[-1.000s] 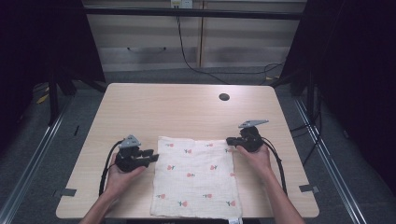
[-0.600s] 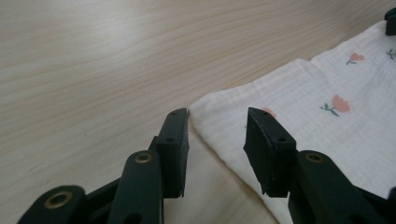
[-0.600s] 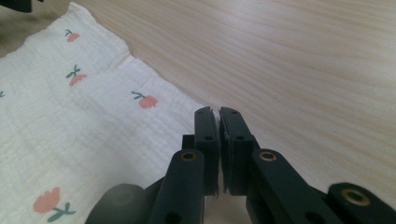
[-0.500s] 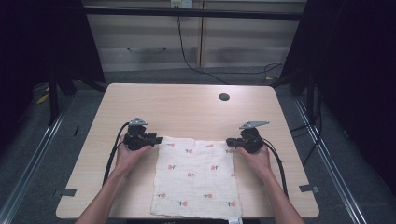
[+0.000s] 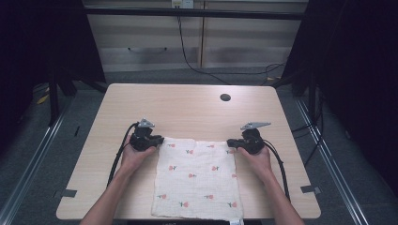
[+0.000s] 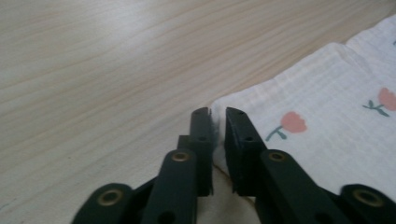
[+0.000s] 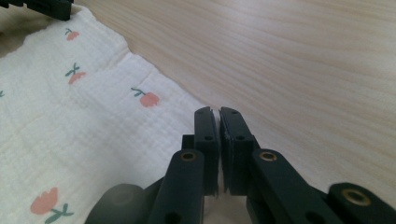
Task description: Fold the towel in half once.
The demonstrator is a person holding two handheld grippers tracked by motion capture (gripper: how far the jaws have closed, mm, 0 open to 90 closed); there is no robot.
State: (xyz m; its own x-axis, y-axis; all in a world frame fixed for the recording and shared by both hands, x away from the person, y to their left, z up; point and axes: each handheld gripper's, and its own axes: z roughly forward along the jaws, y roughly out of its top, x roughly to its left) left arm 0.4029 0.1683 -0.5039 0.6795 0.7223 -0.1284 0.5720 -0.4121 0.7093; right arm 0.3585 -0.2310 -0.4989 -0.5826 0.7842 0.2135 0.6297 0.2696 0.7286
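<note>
My left tool point(image 5: 157, 140) sits at the far left corner of the cloth point(image 5: 197, 180). In the left gripper view its jaws have just been closing, and the corner of the cloth point(image 6: 327, 135) stands between them as a thin white edge. The pads are now very near to each other and seem to press on this edge, so I read the left tool point(image 6: 217, 122) as pinching the cloth corner. My left hand point(image 5: 133, 157) lies behind it on the table point(image 5: 187, 105), and the black cable of the tool runs in a curve beside my wrist.

My right tool point(image 5: 232, 143) is at the far right corner of the same cloth. In the right gripper view the right tool point(image 7: 218, 119) has its jaws pressed together with only a thin line between them. A small white strip shows in this line at the tips, so I believe it pinches the cloth point(image 7: 79, 121) there. My right hand point(image 5: 256, 157) holds it from behind, and the grey plate on top points to the right.

The cloth is white with small pink flowers. It lies flat on the light wooden table between my two arms, and its near edge reaches the table edge on my side. Its far edge runs from one tool to the other and looks a little wavy.

Farther away on the table there is a small dark round hole point(image 5: 225, 97), well apart from the cloth. Behind the table I see a cabinet point(image 5: 197, 37) with a black cable hanging before it.
</note>
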